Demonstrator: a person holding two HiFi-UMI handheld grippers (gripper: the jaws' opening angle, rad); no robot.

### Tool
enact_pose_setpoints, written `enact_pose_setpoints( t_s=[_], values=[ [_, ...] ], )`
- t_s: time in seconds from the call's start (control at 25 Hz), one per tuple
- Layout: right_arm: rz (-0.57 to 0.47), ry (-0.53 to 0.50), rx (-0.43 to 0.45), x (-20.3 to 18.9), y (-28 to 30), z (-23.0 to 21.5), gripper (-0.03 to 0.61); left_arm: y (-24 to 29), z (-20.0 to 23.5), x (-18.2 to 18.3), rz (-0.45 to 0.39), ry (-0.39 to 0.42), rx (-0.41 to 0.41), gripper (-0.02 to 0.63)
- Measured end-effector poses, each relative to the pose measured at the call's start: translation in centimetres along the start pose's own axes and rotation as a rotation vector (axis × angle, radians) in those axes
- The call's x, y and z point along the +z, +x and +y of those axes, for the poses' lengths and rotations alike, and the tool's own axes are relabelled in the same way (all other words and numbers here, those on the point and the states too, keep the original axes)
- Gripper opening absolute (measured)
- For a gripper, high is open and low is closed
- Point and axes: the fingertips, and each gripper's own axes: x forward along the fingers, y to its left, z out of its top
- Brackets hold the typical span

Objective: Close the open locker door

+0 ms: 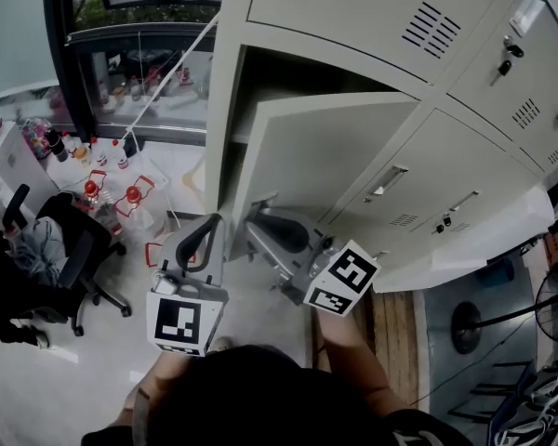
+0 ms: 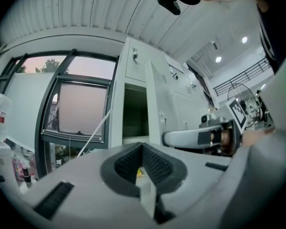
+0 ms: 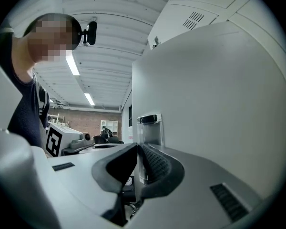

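Black office chair [image 1: 70, 249] near bottles [image 1: 121, 154] below window [image 1: 139, 72]

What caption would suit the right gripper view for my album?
The right tool pinches the edge of the open locker door, beside its latch.

Pale grey left gripper [image 2: 142, 165] and right gripper [image 3: 136, 162], black-white marker cubes [image 1: 179, 321] (dark ribbed jaws)

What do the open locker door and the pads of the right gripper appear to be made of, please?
The locker door looks like thin sheet metal with a smooth, pale grey painted finish: a flat panel with a thin edge. The right gripper is clamped on that edge. Its pads look like black rubber or soft plastic, matte, with a ribbed grip texture.
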Motion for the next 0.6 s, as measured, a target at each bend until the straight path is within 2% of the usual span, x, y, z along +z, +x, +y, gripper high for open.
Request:
enact_pose_setpoints(
  t_s=[0.32,0.6],
  values=[
    [0.001,0.0,-0.064,0.0,1.2,-1.1,0.048,0.7,-0.3,-0.4,0.01,-0.007,-0.033,0.002],
    [0.0,-0.007,-0.118,-0.1,2.3,-2.0,0.048,1.0,0.5,-0.6,0.013,-0.01,-0.032,0.002]
  ],
)
